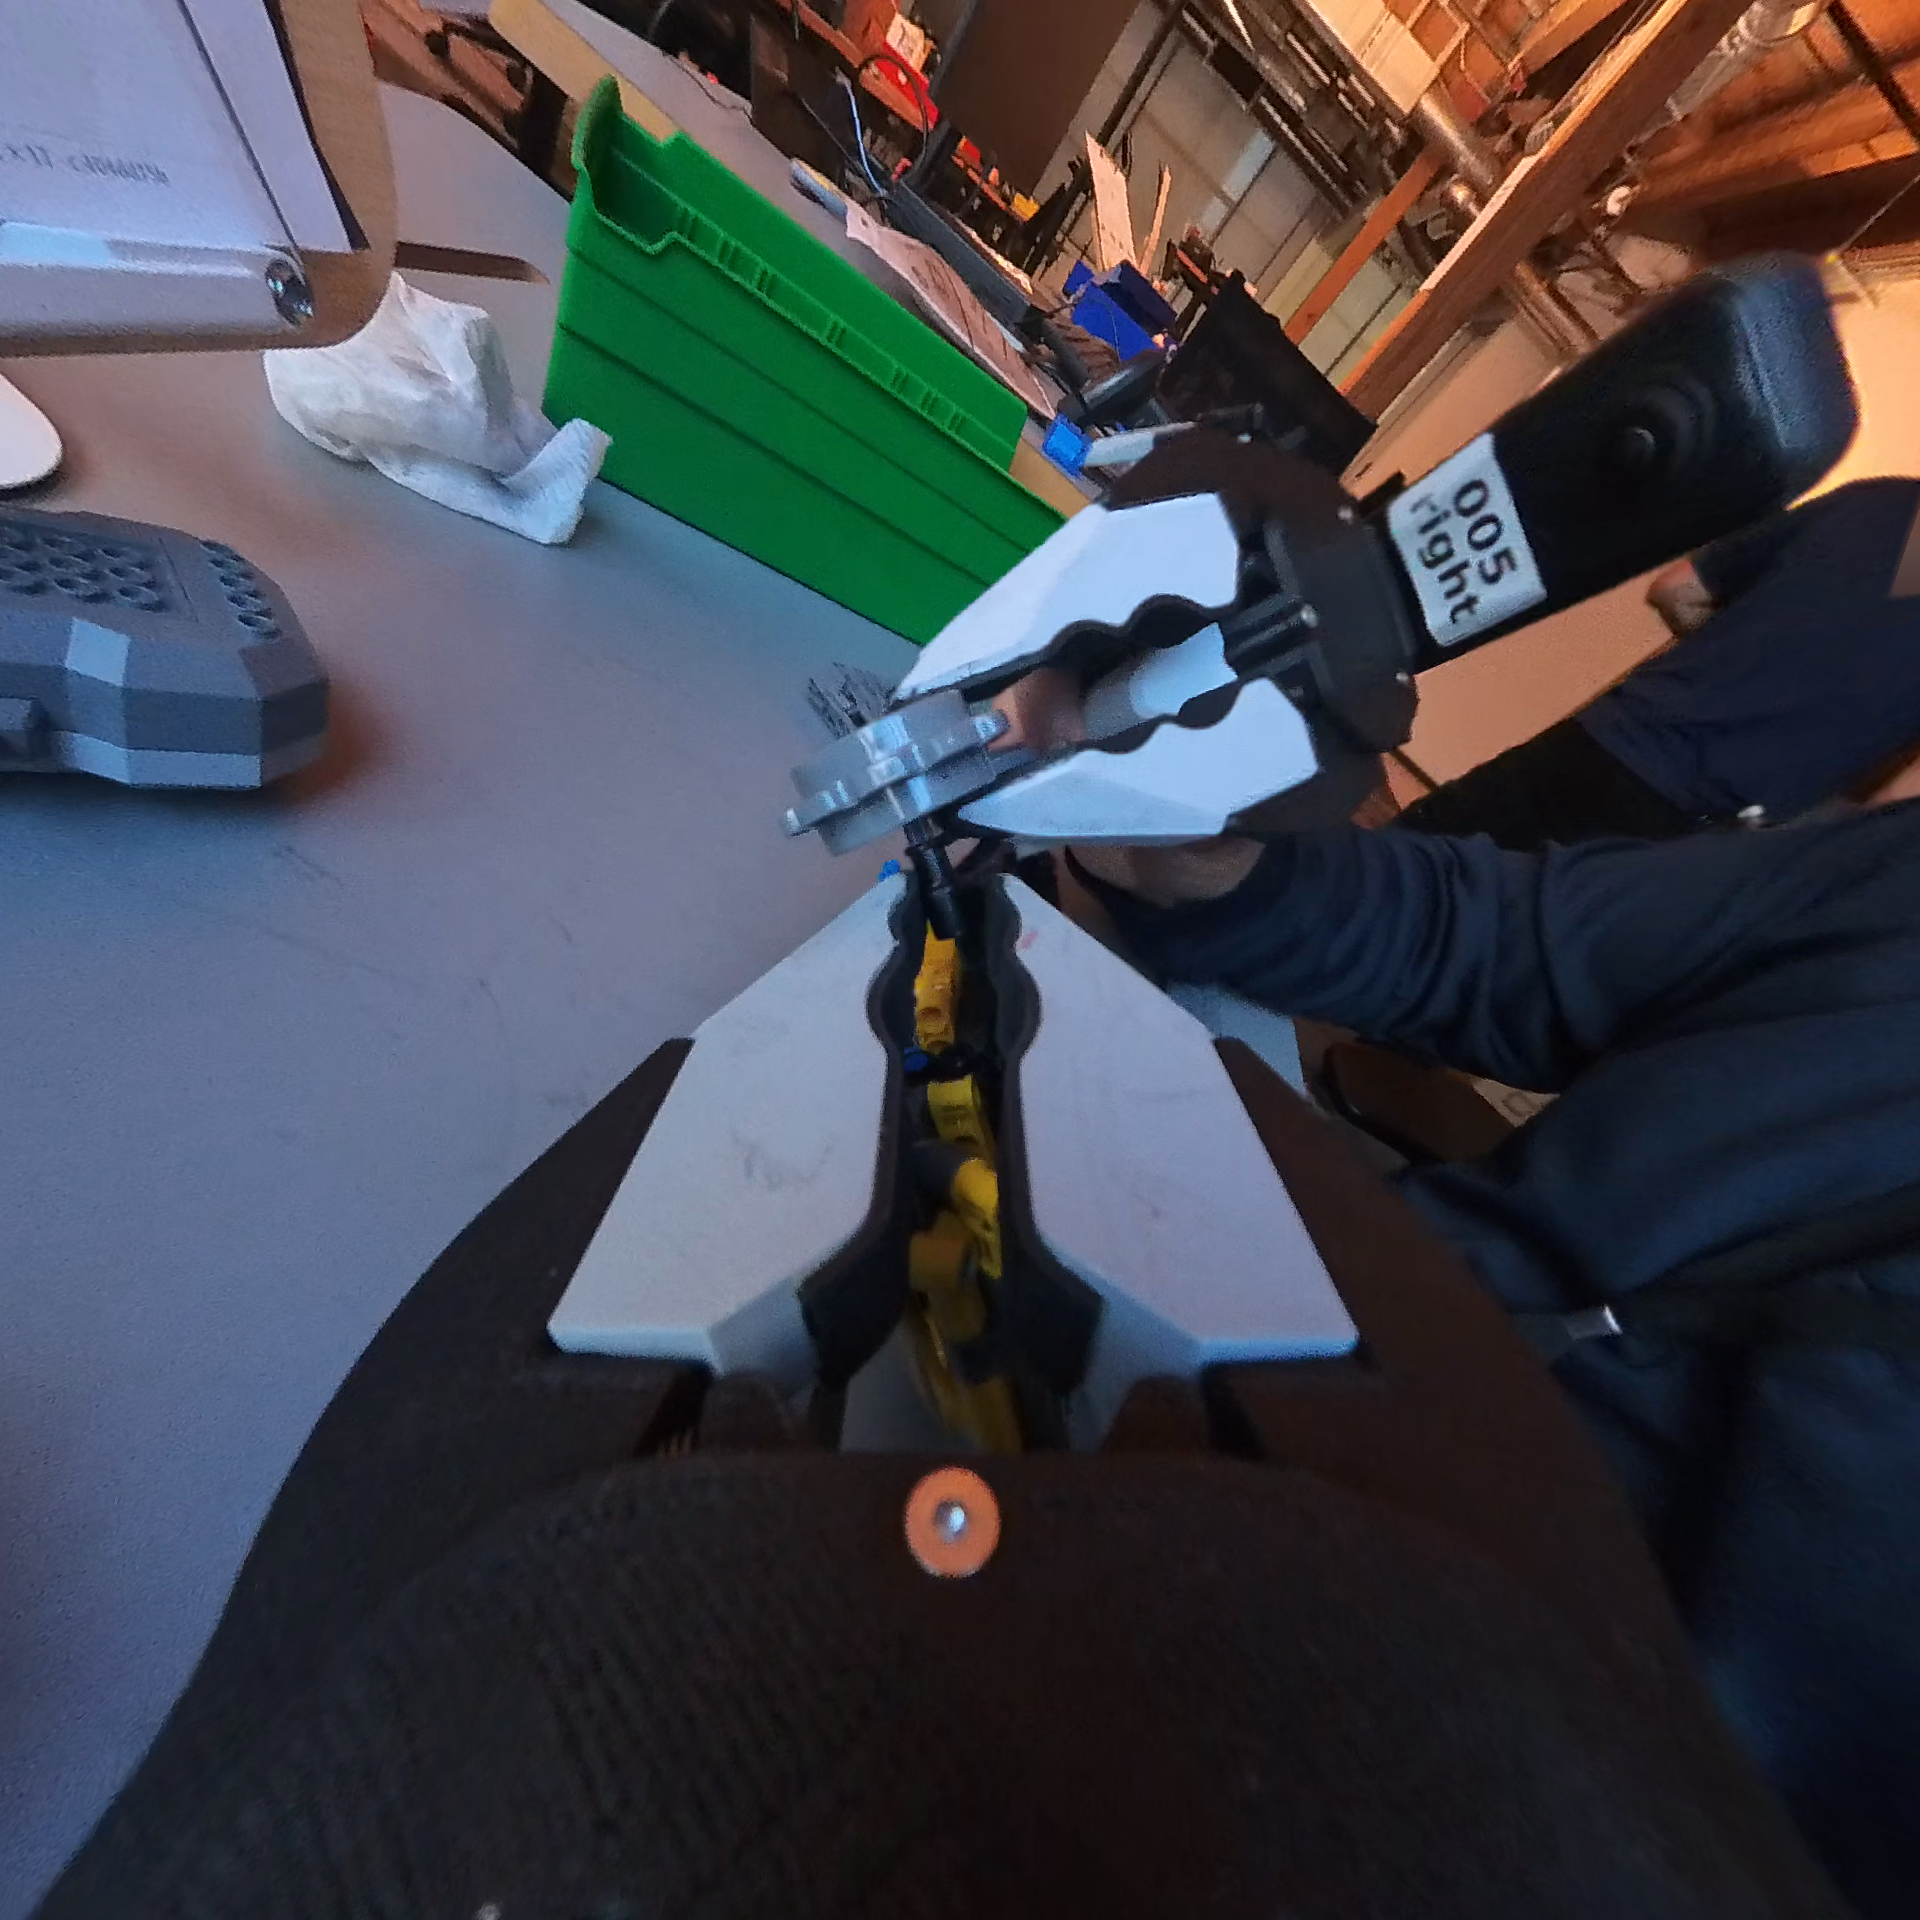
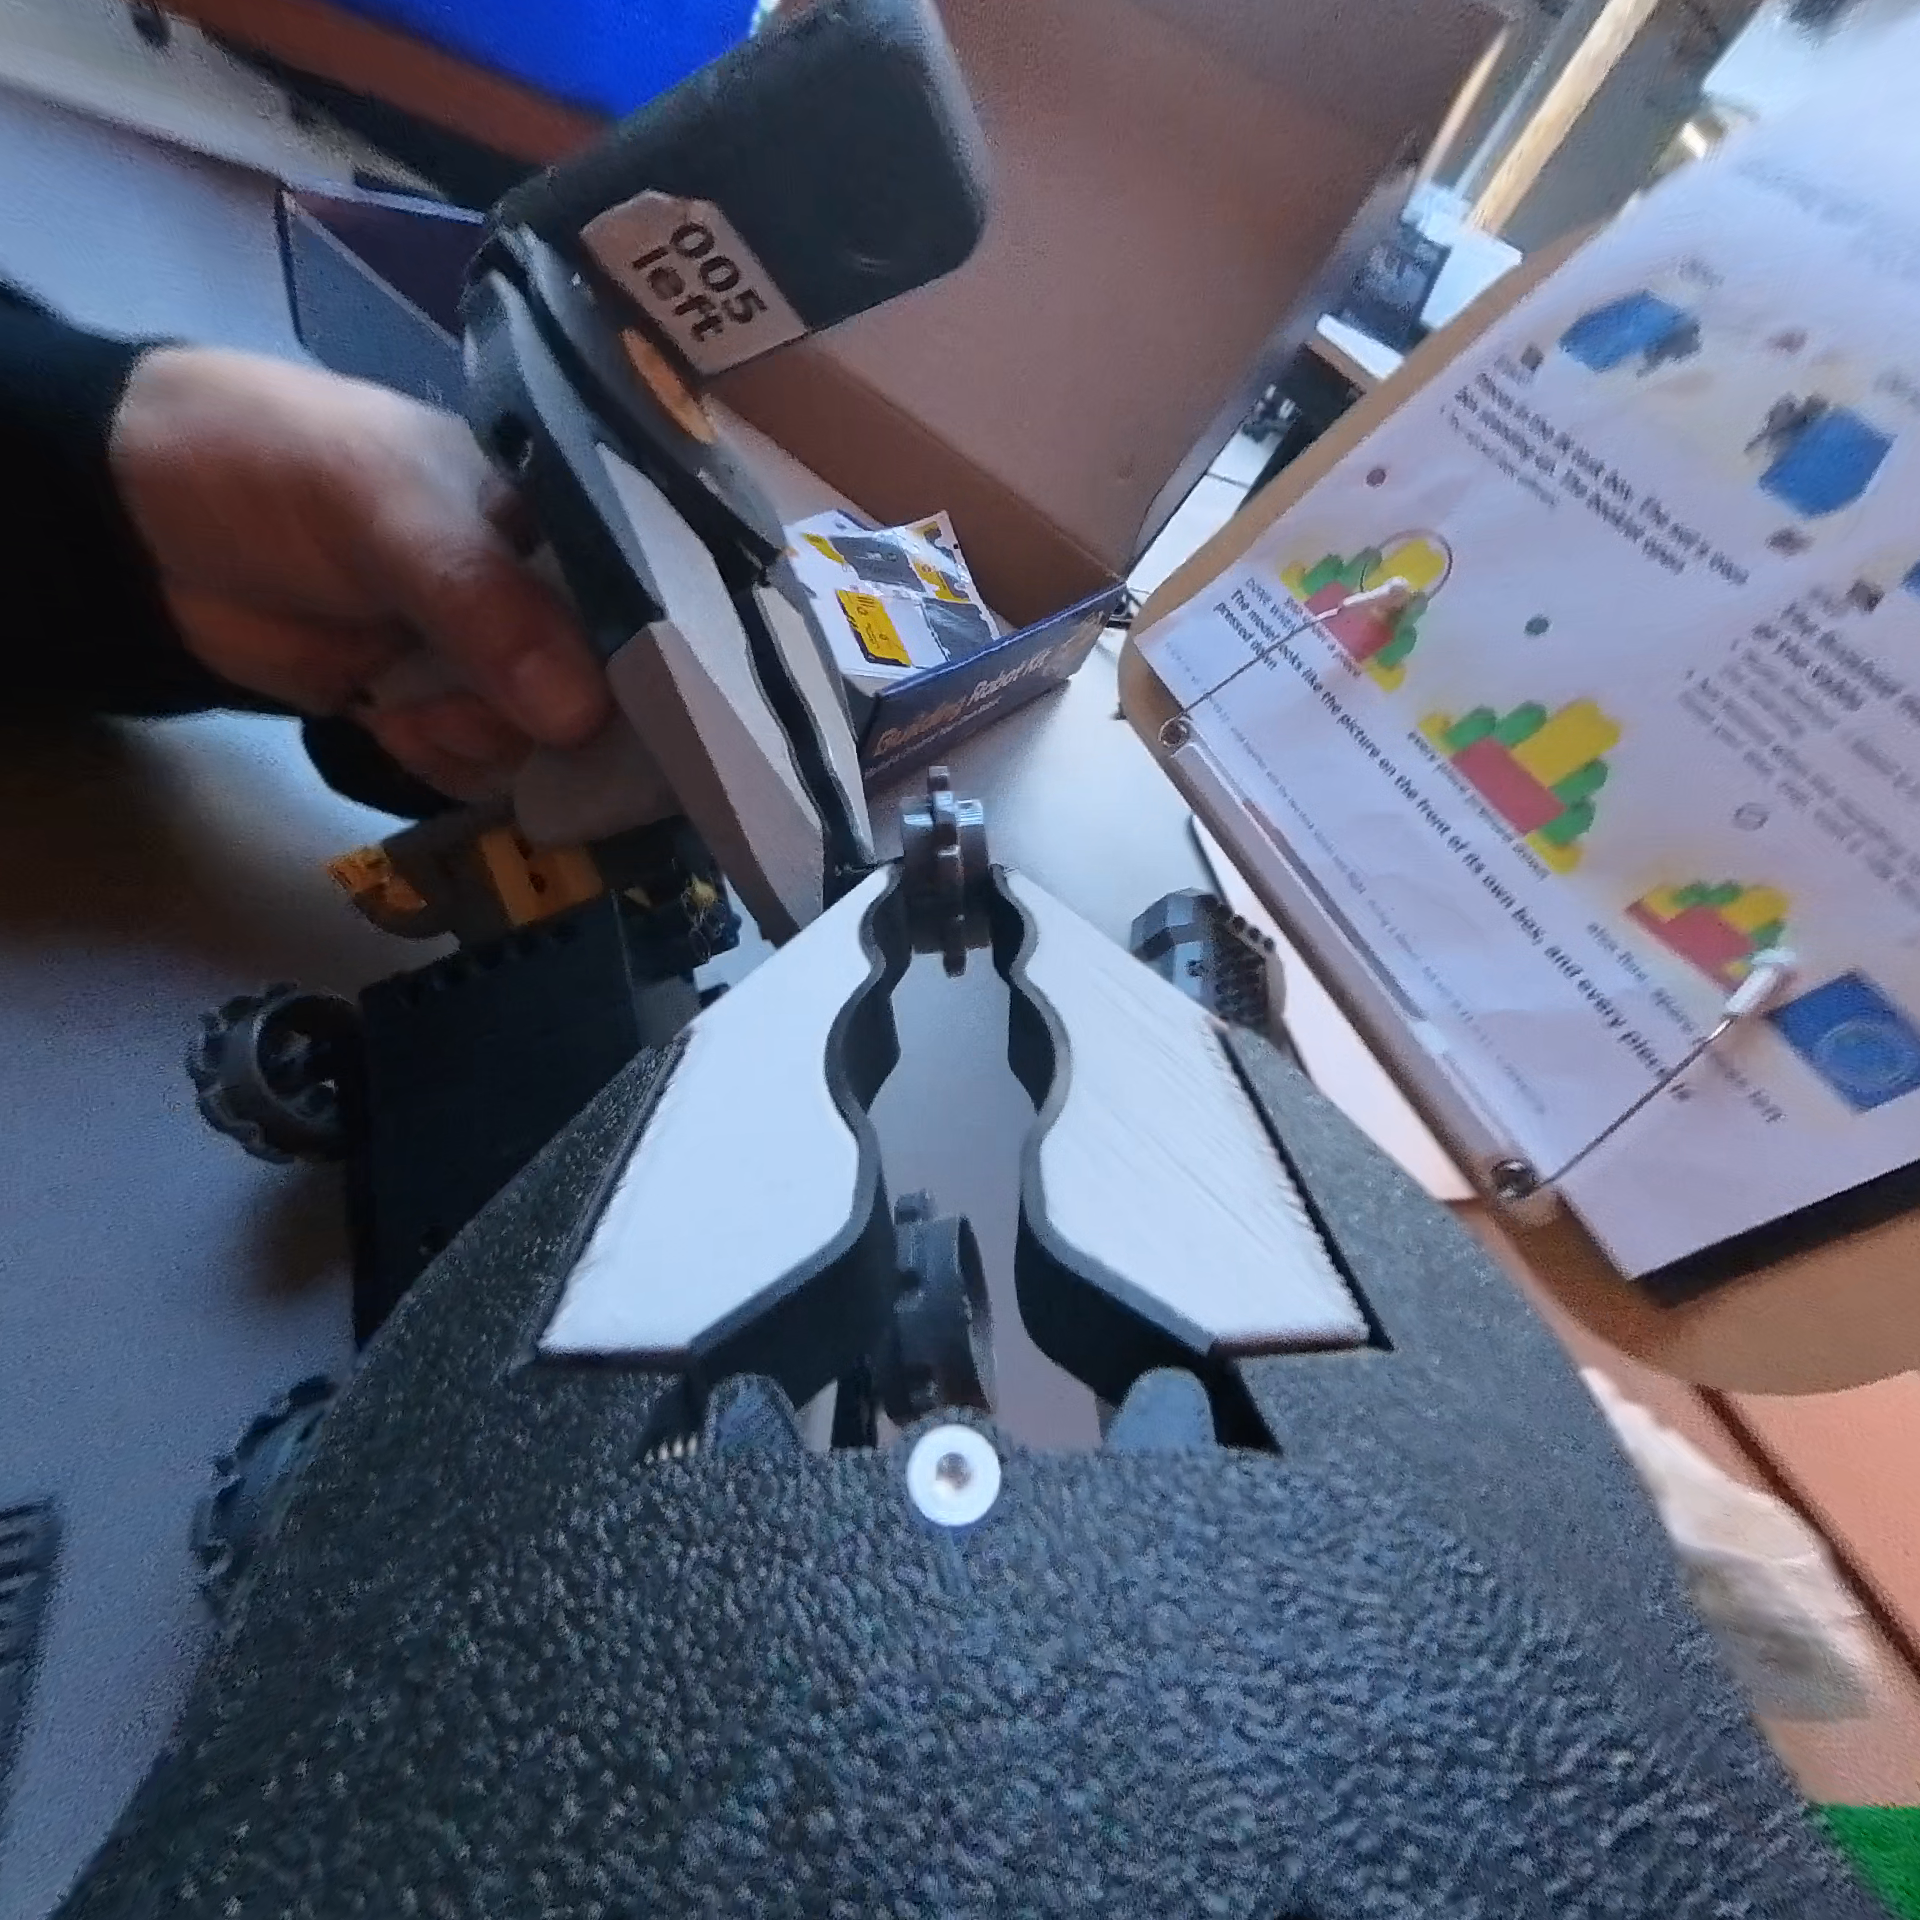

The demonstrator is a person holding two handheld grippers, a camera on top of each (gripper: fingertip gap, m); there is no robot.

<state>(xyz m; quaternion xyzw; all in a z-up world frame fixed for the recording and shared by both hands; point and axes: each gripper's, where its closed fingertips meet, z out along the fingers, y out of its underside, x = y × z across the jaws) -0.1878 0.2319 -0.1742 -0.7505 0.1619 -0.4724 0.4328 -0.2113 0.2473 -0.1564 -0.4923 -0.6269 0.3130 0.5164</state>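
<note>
A grey table (image 1: 312, 1039) was seen under everything. A board (image 2: 1558, 727) carrying a printed sheet with brick drawings was propped at the right gripper's right, close beside it. A green bin (image 1: 769, 416) was set farther back on the table, and a brown box (image 2: 1039, 312) was stood behind the left gripper. A white cloth (image 1: 436, 416) was crumpled just beside the bin, and a grey perforated part (image 1: 135, 644) was lying well apart to the left.

The left gripper (image 1: 940, 894) was held by a hand (image 2: 343, 582), its jaws drawn almost together on a yellow-and-black model (image 1: 951, 1122) that was lodged along the slot between them. More of the model and dark wheels (image 2: 270, 1070) were seen low beside it; whether these rested on the table could not be told.

The right gripper (image 2: 940, 883) was brought tip to tip with the left, its jaws closed at the tips on a gear (image 2: 940, 873), with the rest of the slot left empty. The gear was held just above a black axle (image 1: 935, 883) that stuck out of the model; whether they touched could not be told.
</note>
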